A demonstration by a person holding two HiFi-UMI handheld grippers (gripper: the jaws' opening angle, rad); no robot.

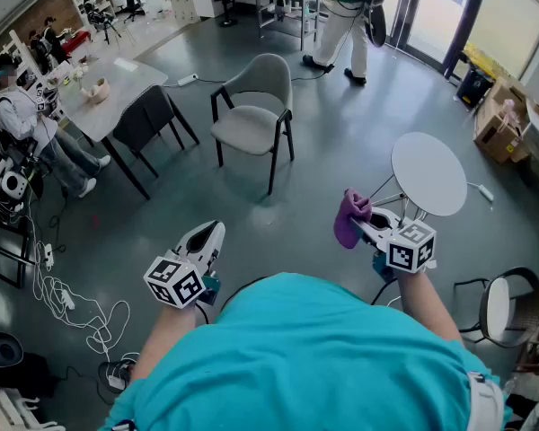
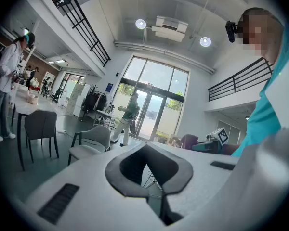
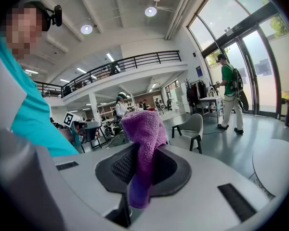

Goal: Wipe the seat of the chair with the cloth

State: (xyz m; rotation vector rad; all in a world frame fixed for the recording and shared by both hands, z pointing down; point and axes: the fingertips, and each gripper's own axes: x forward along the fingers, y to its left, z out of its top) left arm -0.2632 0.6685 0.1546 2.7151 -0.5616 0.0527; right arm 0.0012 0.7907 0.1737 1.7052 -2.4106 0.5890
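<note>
In the lower right of the head view, the right tool (image 1: 366, 225) is clamped on the purple cloth (image 3: 141, 143). The cloth bunches above the jaws and hangs down between them. The left tool (image 2: 147, 186), at lower left, holds nothing, and its jaws are drawn together at the tips. The light grey chair (image 1: 251, 115) stands on the grey floor (image 1: 341, 142) at upper centre, well apart from both tools. A dark chair (image 1: 148, 119) stands to its left.
</note>
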